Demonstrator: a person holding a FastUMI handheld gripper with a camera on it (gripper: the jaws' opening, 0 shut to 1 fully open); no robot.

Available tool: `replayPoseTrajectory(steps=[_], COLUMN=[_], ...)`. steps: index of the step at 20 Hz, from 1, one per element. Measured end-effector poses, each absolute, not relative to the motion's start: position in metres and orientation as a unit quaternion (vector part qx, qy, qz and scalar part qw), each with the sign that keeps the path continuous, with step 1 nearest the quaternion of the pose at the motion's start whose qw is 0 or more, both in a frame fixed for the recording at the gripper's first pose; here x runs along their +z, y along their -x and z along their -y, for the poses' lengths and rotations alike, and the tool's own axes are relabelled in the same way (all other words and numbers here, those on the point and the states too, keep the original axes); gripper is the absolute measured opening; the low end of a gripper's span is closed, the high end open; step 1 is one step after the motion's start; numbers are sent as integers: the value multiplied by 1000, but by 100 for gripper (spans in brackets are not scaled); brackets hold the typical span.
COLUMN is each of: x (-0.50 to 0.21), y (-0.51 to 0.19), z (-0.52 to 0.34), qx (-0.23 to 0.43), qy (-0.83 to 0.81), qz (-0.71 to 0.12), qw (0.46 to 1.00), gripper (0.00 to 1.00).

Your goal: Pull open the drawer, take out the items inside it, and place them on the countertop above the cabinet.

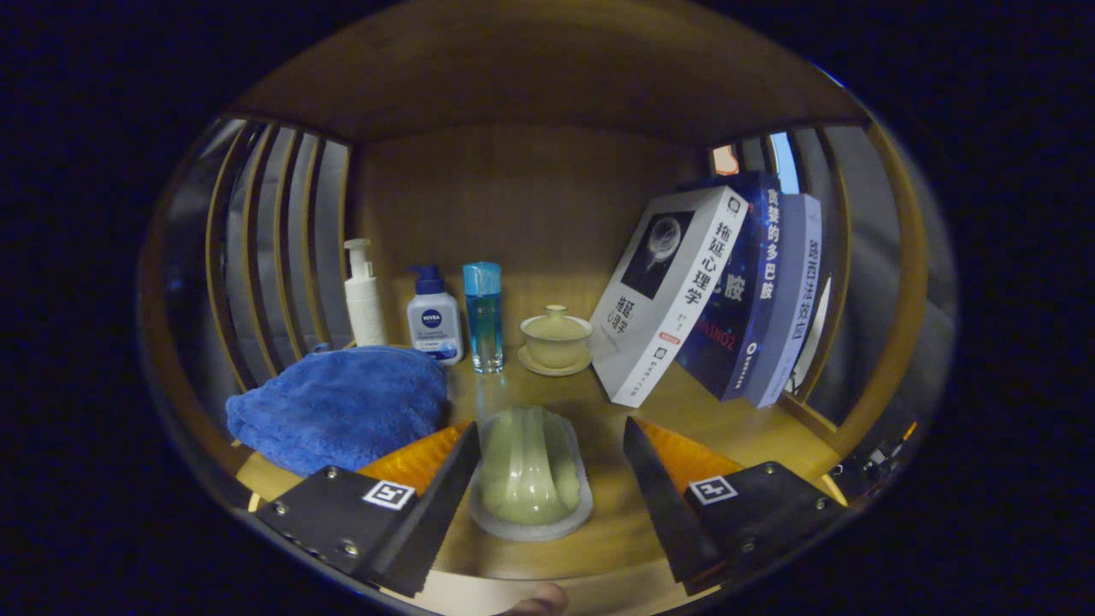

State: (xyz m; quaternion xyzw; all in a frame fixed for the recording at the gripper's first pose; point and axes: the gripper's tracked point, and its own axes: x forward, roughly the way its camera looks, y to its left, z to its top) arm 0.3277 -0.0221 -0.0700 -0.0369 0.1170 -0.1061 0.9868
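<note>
A pale green ribbed dish on a light oval tray rests on the wooden countertop, lying between my fingers. My gripper is open: the left finger is close to the tray's left rim, and the right finger stands well apart from its right side. A folded blue towel lies on the countertop just left of the left finger. The drawer is hidden from this view.
Beyond the fingers stand a white pump bottle, a blue-capped lotion bottle, a clear blue bottle and a lidded green cup on a saucer. Three books lean at the right. Slatted wooden sides close both ends.
</note>
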Motion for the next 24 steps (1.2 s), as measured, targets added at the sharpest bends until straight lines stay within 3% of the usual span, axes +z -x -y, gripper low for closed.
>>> replayPoseTrajectory(steps=[15,24], x=[2,-9], y=[-165,-79], z=[-23,-39], qx=[-102,-79], qy=[50,26], qz=[-59,-12], qw=[992,996], gripper=[100,100])
